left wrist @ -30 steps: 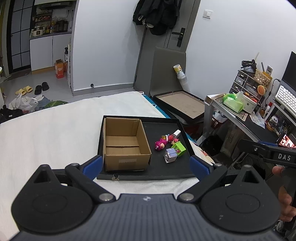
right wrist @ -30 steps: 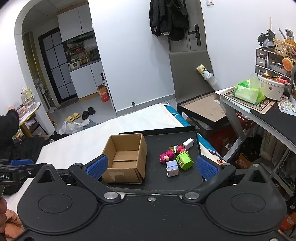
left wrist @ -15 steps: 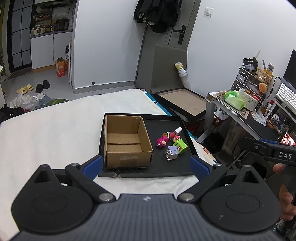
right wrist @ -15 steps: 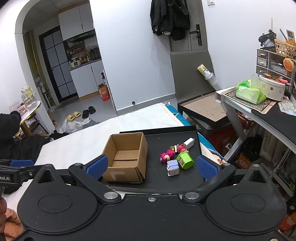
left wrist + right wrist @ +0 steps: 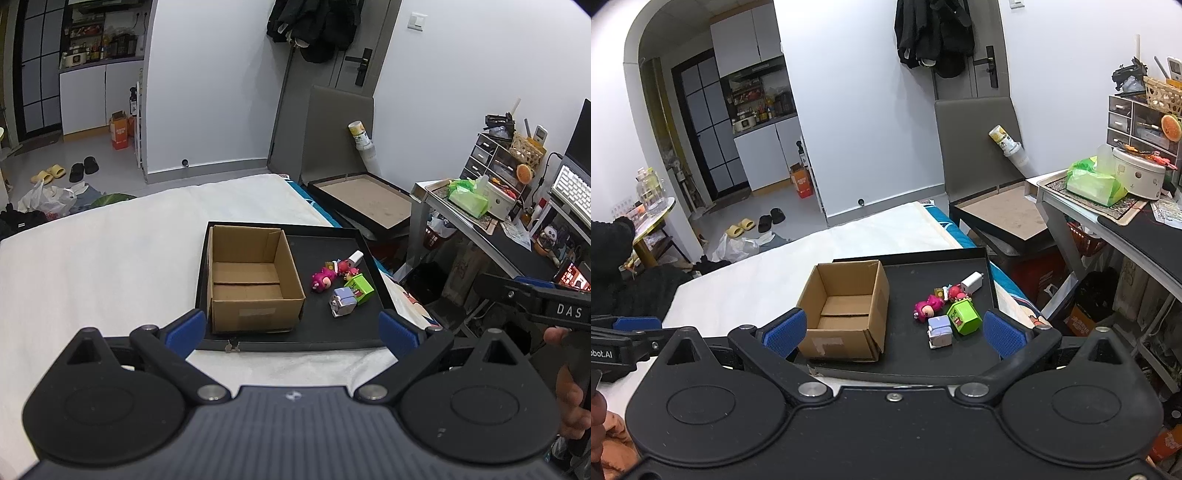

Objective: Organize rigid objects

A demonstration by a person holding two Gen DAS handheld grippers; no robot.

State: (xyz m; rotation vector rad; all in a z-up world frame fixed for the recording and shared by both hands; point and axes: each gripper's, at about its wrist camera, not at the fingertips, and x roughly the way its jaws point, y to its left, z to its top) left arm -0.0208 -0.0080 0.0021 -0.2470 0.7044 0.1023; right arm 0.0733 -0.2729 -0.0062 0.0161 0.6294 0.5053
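Observation:
An open empty cardboard box [image 5: 251, 280] [image 5: 846, 314] stands on the left of a black tray [image 5: 332, 332] [image 5: 960, 354] on a white bed. To the right of the box lie small toys: a pink figure [image 5: 322, 278] [image 5: 928, 306], a green block [image 5: 359, 287] [image 5: 964, 315], a pale purple cube [image 5: 343, 301] [image 5: 940, 330], a white charger [image 5: 355, 257] [image 5: 973, 281] and a small red figure [image 5: 955, 292]. My left gripper [image 5: 291, 330] is open and empty, short of the tray's near edge. My right gripper [image 5: 892, 332] is open and empty, over the tray's near edge.
The white bed [image 5: 92, 266] spreads left of the tray. A cluttered desk [image 5: 498, 229] stands to the right, with a second tray [image 5: 365, 201] on the floor beyond the bed. The right gripper body shows in the left wrist view [image 5: 546, 306].
Both grippers have drawn back and risen a little, so the tray and box look slightly farther away. Both stay open. The toys have not moved.

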